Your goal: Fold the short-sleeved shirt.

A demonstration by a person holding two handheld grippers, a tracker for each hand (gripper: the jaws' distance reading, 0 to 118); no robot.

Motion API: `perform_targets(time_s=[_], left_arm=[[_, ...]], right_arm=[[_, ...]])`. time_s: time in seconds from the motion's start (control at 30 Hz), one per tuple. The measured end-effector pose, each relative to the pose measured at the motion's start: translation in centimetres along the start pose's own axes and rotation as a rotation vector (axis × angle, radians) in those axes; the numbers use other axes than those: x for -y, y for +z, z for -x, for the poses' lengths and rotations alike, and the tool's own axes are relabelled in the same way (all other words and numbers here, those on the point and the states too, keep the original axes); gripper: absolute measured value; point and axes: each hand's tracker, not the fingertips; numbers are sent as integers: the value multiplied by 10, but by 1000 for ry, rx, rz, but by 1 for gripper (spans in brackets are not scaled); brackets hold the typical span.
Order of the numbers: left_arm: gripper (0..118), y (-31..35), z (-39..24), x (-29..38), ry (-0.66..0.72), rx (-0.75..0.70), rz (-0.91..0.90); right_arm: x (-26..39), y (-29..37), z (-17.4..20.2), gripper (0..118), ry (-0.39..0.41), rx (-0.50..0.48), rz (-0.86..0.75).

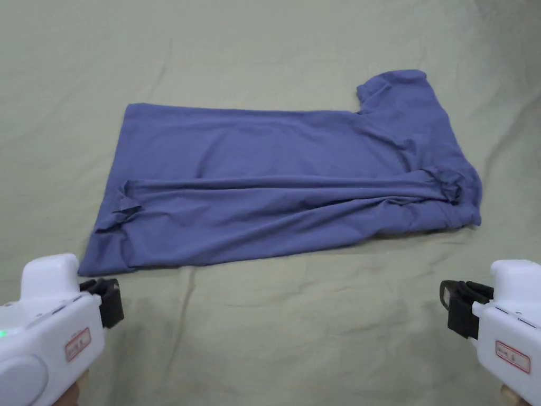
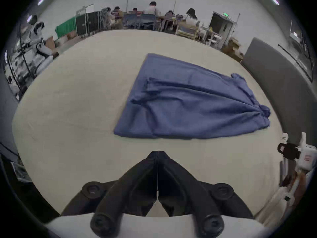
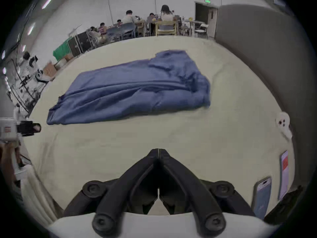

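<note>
On the pale green sheet (image 1: 296, 328) covering the bed, the blue short-sleeved shirt (image 1: 285, 180) is laid flat, folded lengthwise, its sleeve at the far right. Near the left hem corner the left gripper (image 1: 108, 301) is held, jaws pressed together and empty. The right gripper (image 1: 458, 306), likewise closed on nothing, is held near the right, apart from the shirt.

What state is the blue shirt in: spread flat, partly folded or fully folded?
Partly folded. The shirt has its near side turned over onto its middle, leaving a long crease, while the far sleeve still sticks out unfolded.
</note>
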Motion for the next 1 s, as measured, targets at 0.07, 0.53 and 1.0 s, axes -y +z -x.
perform_targets(time_s=[0.07,0.53,1.0], left_arm=[[118,-23,14,-16,41,37,-122],[8,-76,-30,-69,0,64,80],[8,-64,9,-80,204,188,78]], right_arm=[[-4,1,-6,2,-2,13,-6],[-92,-69,-63,2,-14,119,13],[-124,-87,-75,14,-109,-110,94]])
